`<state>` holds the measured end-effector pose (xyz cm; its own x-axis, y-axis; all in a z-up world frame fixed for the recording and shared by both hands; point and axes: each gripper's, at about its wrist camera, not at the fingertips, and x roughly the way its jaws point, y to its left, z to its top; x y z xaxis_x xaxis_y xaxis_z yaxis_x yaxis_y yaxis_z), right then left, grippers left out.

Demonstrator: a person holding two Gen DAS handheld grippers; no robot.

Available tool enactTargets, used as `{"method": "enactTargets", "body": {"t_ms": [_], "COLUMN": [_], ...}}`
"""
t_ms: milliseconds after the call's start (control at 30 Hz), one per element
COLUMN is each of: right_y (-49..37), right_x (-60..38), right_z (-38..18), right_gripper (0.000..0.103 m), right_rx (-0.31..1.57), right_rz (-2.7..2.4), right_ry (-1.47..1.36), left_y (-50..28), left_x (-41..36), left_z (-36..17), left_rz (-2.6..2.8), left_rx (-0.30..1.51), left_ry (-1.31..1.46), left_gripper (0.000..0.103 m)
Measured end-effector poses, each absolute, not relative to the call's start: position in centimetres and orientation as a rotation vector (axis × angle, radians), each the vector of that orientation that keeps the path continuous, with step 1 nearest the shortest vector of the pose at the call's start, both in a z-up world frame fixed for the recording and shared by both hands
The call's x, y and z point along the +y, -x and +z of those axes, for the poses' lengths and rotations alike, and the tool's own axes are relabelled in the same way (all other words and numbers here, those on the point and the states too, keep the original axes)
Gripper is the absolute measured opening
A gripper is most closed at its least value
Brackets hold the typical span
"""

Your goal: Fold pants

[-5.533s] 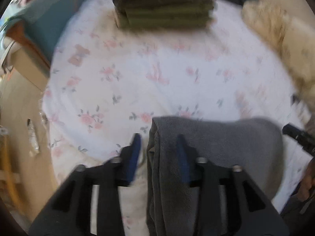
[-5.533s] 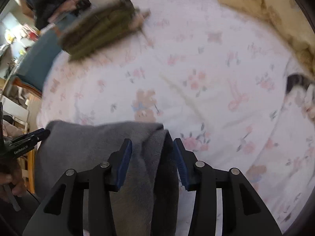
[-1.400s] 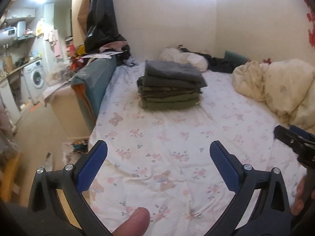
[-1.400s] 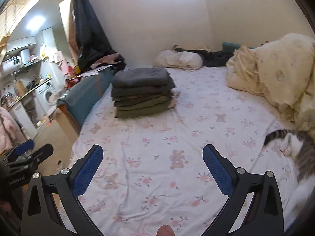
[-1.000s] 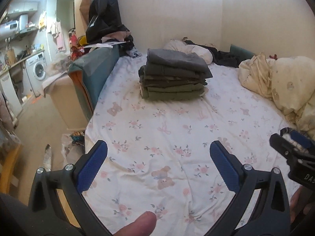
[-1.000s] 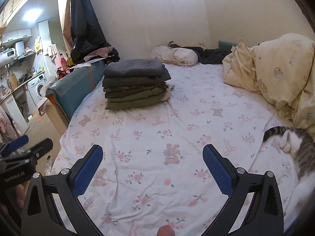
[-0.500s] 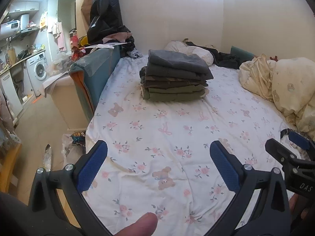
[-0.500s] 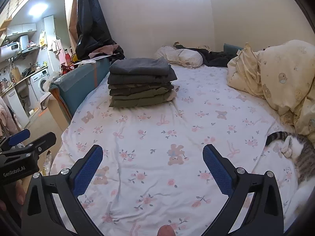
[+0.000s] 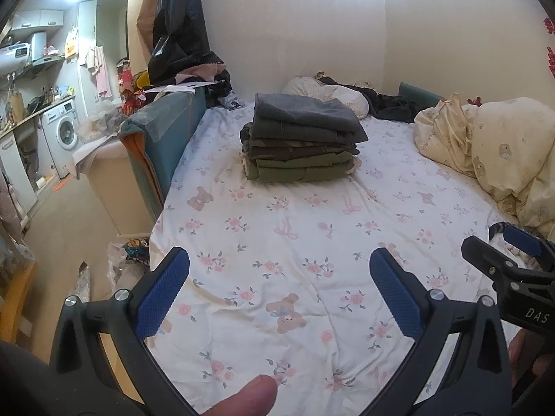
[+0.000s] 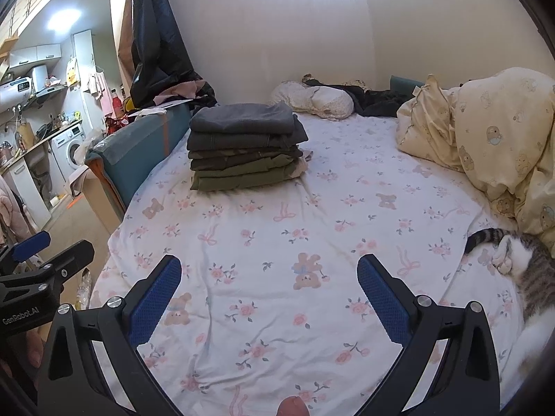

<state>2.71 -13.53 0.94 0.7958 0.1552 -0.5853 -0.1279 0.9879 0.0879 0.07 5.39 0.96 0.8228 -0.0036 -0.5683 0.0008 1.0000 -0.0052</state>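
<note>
1. White floral-print bedsheet (image 9: 312,242) is covering the bed, crumpled cream duvet (image 10: 485,138) lying at its right side.
2. Folded grey pants (image 9: 305,111) are sitting atop a neat stack of folded dark and olive garments (image 9: 301,159) at the far end.
3. Left gripper (image 9: 279,291) and right gripper (image 10: 269,294) are hovering wide apart, holding nothing.
4. Grey tabby cat (image 10: 520,263) is lying near the right edge.

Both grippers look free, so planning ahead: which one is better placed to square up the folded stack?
Left, probably. The folded stack lies nearly straight ahead of the open left gripper, but off to the left of the open right gripper, which has a cat beside it.
</note>
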Motion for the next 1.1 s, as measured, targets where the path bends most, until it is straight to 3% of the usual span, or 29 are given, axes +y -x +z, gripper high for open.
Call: {"method": "enactTargets", "body": {"t_ms": [1100], "right_y": [-2.89], "right_x": [-13.67], "right_z": [0.46], "right_gripper": [0.103], "right_rx": [0.652], "right_rz": [0.148], "right_ry": [-0.032], "left_y": [-0.57], "left_x": [5.90], "left_z": [0.68], "left_rz": [0.031], "left_rx": [0.630], "left_ry": [0.019], "left_gripper": [0.102]}}
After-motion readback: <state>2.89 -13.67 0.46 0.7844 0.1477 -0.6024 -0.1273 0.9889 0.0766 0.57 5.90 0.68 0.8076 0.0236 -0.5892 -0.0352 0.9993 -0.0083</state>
